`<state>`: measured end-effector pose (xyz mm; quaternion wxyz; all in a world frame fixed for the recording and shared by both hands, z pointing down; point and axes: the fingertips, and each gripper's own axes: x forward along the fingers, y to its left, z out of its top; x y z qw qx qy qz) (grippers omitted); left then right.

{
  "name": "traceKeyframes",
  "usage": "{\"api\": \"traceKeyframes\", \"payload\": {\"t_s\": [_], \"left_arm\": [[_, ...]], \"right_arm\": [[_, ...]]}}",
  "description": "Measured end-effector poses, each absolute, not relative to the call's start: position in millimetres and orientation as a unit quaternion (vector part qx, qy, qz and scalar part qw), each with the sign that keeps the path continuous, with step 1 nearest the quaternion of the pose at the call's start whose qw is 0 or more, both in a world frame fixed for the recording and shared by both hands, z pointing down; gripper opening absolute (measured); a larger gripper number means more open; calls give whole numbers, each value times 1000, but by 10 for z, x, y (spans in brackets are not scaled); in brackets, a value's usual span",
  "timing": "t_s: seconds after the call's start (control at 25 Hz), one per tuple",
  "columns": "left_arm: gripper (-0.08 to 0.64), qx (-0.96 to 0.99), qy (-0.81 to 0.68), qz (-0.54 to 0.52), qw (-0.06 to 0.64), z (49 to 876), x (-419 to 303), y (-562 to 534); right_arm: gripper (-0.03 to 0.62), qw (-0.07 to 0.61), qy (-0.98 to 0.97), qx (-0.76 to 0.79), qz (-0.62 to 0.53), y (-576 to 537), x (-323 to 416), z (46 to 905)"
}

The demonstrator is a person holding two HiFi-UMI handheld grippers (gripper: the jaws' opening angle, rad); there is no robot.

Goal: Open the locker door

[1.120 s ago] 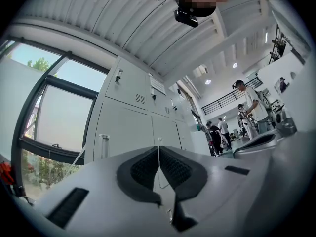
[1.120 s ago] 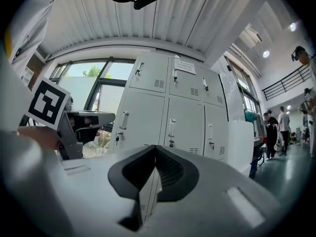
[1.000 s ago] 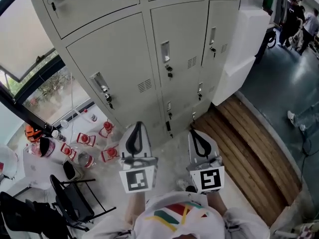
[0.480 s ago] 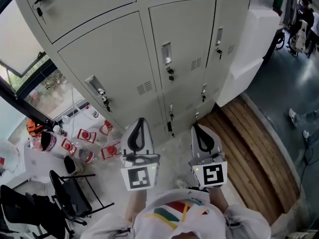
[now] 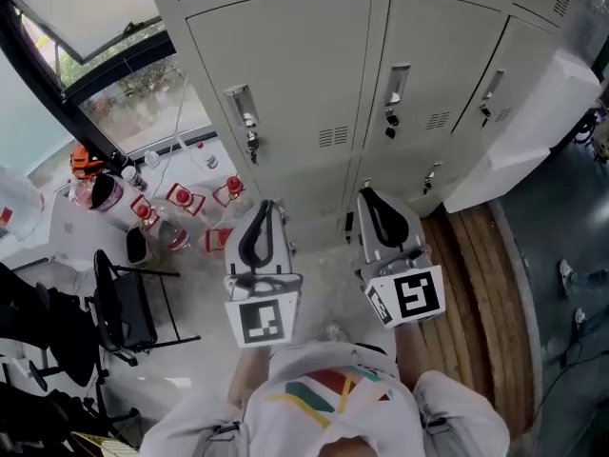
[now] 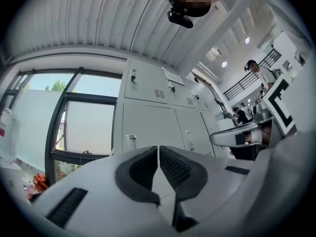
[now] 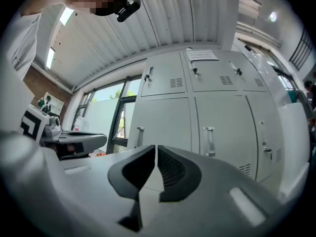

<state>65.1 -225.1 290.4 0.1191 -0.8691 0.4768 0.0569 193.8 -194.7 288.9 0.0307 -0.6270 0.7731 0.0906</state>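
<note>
Your left hand-held gripper [image 5: 265,215] and right hand-held gripper [image 5: 371,206], both pinched together and empty, face the closed locker door [image 5: 295,74], well apart, seemingly lining up for its handle [image 5: 242,112]

We have open air between the left gripper [image 5: 267,208] and right gripper [image 5: 366,196] and the bank of lockers [image 5: 447,27] that fills the top of the head view. The door [image 5: 295,74] at upper centre, with its handle [image 5: 242,110], has a free approach from below. The left of the frame is crowded: red-capped containers [image 5: 180,198] sit on the floor by the lockers' foot, and a black chair [image 5: 124,303] stands below them. At the right edge a white block [image 5: 533,122] juts out past the lockers' face. The wooden floor [image 5: 476,288] at lower right lies bare.
</note>
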Motion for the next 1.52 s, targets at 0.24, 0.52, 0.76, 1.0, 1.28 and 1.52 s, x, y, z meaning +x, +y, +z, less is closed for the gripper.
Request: {"api": "traceKeyframes", "payload": {"t_s": [0.24, 0.52, 0.76, 1.0, 1.28, 1.52], "left_arm": [[17, -851, 509, 50, 122, 2932, 304, -2219], [18, -834, 538, 27, 121, 3059, -38, -2157], [18, -822, 556, 23, 119, 3089, -231, -2146], [18, -820, 556, 3, 137, 3096, -283, -2101], [21, -811, 571, 9, 130, 3082, -465, -2053], [61, -805, 580, 5, 122, 3138, -634, -2024]], "right_arm": [[120, 27, 828, -546, 121, -2380, 1407, 2647], [213, 13, 862, -491, 123, -2926, 903, 2507], [225, -11, 874, -475, 107, -3389, 618, 2511], [225, -46, 876, -473, 88, -3706, 419, 2659], [225, -63, 866, -492, 57, -3923, 369, 2826], [225, -73, 858, -506, 48, -4006, 315, 2966]]}}
